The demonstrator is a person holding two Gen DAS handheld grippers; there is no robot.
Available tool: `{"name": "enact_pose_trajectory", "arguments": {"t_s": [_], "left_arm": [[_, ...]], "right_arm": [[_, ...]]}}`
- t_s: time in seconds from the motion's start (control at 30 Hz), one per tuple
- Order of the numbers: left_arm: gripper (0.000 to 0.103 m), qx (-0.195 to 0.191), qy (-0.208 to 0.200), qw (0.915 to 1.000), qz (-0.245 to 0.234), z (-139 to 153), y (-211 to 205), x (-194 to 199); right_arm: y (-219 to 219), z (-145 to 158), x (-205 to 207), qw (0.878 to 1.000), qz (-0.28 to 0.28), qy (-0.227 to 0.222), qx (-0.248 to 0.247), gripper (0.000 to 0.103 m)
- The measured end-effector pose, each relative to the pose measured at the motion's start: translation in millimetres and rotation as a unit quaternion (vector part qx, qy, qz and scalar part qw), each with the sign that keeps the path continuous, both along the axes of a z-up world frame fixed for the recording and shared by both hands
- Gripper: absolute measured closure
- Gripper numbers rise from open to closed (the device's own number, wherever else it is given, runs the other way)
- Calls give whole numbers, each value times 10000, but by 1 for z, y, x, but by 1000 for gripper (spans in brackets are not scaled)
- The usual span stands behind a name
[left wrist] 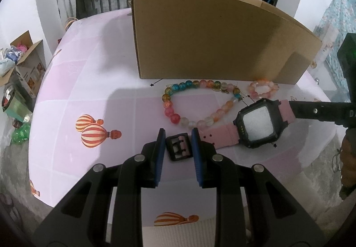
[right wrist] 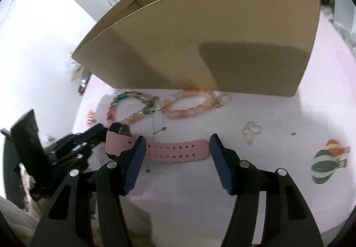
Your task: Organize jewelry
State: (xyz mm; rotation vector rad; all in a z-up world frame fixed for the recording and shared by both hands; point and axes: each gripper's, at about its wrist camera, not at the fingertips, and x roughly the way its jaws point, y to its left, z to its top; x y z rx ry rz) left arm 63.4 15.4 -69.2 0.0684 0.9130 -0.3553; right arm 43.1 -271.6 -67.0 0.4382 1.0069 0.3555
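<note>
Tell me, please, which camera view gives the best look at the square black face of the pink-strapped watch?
The left wrist view: the pink-strapped watch with its square black face lies in plain sight, pale screen up, its buckle between the left gripper's fingers. The right wrist view shows mainly the perforated pink strap; the face is blurred and partly hidden behind the right gripper's finger.

Both grippers matte black plastic: left gripper (left wrist: 178,135) and right gripper (right wrist: 176,146) each have blue ribbed pads (left wrist: 160,155), round silver screws (right wrist: 244,164), cut-out finger arms.
</note>
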Motion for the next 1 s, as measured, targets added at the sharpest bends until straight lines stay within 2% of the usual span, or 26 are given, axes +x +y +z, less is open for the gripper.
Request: {"name": "enact_pose_trajectory", "arguments": {"t_s": [0.07, 0.2, 0.33, 0.57, 1.0], "left_arm": [[81, 0, 9, 10000, 12, 0, 0, 0], [81, 13, 12, 10000, 8, 0, 0, 1], [81, 16, 15, 10000, 6, 0, 1, 2], [81, 32, 23, 10000, 7, 1, 0, 2], [81, 83, 26, 10000, 9, -1, -3, 2]], "right_arm": [[-1, -1, -1, 9999, 43, 3, 164, 40], [-6, -2, -4, 9981, 251, -33, 564, 27], [3, 0, -6, 9963, 714, -149, 446, 21], [14, 3, -8, 9913, 1259, -315, 243, 19], [-15, 3, -5, 9962, 761, -406, 127, 19]]}}
